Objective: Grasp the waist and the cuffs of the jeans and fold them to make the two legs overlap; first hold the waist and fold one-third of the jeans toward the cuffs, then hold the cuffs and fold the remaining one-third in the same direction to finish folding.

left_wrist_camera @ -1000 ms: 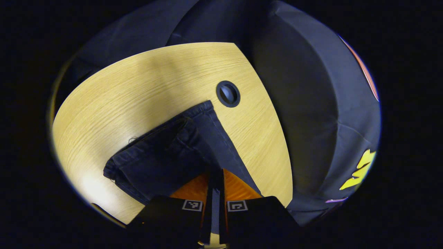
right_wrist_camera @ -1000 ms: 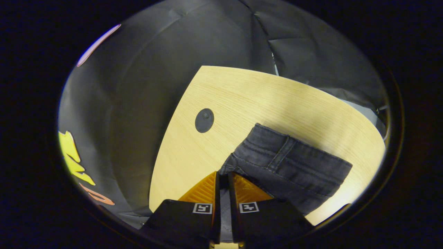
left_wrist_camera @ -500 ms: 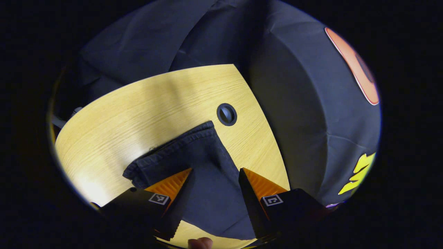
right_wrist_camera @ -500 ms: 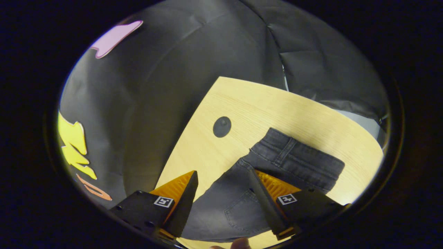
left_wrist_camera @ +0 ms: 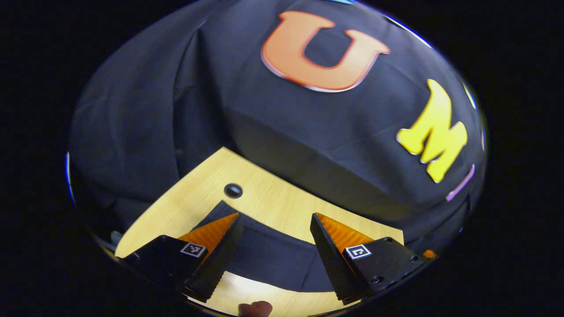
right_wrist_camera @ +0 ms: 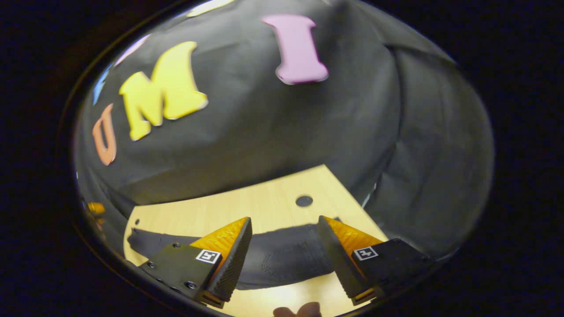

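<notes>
Jeans (right_wrist_camera: 282,257) lie flat on the table (right_wrist_camera: 264,202), a dark strip running across it in right gripper view, back pocket facing up; in left gripper view jeans (left_wrist_camera: 269,255) reach a corner just beside the round grommet (left_wrist_camera: 233,190); right gripper view has a grommet (right_wrist_camera: 304,201) too, near the far table corner, just beyond the denim edge. Left gripper (left_wrist_camera: 275,220) jaws spread wide, holding nothing, raised over the jeans, fingers apart from the cloth. Right gripper (right_wrist_camera: 285,222) same: wide apart, empty, above the pocket area. Fingertip (left_wrist_camera: 255,308) of the holding hand shows at the bottom edge of left gripper view; fingertips (right_wrist_camera: 299,310) likewise in right gripper view. Black cloth wall (left_wrist_camera: 308,132) behind the table.
</notes>
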A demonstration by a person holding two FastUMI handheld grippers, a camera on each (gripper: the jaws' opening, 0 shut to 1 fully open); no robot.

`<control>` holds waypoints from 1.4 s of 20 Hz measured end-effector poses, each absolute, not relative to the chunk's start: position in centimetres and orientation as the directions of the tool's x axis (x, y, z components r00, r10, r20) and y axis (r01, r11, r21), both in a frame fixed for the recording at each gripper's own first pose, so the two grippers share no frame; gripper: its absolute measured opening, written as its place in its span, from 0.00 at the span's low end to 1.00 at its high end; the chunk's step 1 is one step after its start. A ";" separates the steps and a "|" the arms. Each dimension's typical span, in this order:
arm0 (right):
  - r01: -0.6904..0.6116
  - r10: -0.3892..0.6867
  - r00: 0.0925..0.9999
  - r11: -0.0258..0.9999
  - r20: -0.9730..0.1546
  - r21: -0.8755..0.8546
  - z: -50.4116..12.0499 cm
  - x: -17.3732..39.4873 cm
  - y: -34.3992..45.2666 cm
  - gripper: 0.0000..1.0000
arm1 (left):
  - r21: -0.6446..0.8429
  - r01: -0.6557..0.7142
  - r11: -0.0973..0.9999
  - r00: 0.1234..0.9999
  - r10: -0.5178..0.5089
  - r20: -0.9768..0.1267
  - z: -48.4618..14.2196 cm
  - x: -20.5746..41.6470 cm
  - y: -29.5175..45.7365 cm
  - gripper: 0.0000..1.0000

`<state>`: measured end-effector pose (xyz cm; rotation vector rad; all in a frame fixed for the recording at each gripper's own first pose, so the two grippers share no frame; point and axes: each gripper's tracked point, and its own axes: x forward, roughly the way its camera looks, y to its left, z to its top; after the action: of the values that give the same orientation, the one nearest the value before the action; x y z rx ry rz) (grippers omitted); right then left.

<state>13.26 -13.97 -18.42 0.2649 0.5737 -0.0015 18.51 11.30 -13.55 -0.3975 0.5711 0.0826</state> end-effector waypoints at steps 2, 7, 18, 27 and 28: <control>0.003 0.100 0.893 0.974 -0.439 0.228 -13.4 9.7 -12.1 0.90 | -0.269 -0.100 0.958 0.899 -0.028 -0.436 -9.3 16.8 9.2 0.99; 0.021 0.053 0.949 0.973 -0.311 0.229 -5.2 0.4 -11.8 0.93 | -0.190 0.013 0.982 0.954 -0.069 -0.292 -5.0 12.0 4.7 0.99; 0.137 -0.012 0.895 0.959 -0.446 0.249 -12.5 -7.2 -10.2 0.97 | -0.151 0.155 0.976 0.939 -0.193 -0.283 -6.9 6.3 -5.8 0.99; 0.211 -0.073 0.844 0.956 -0.531 0.203 -23.2 0.8 -18.8 1.00 | -0.138 0.101 0.985 0.934 -0.142 -0.328 -6.4 7.4 -7.1 0.99; 0.219 -0.073 0.833 0.954 -0.549 0.205 -25.3 2.1 -19.7 0.93 | -0.132 0.088 0.987 0.935 -0.127 -0.332 -6.4 7.6 -7.3 0.99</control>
<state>2.06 -19.74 -25.31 0.2659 0.5675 -0.1566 7.62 -7.29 -6.36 -0.1162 0.3462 -0.1102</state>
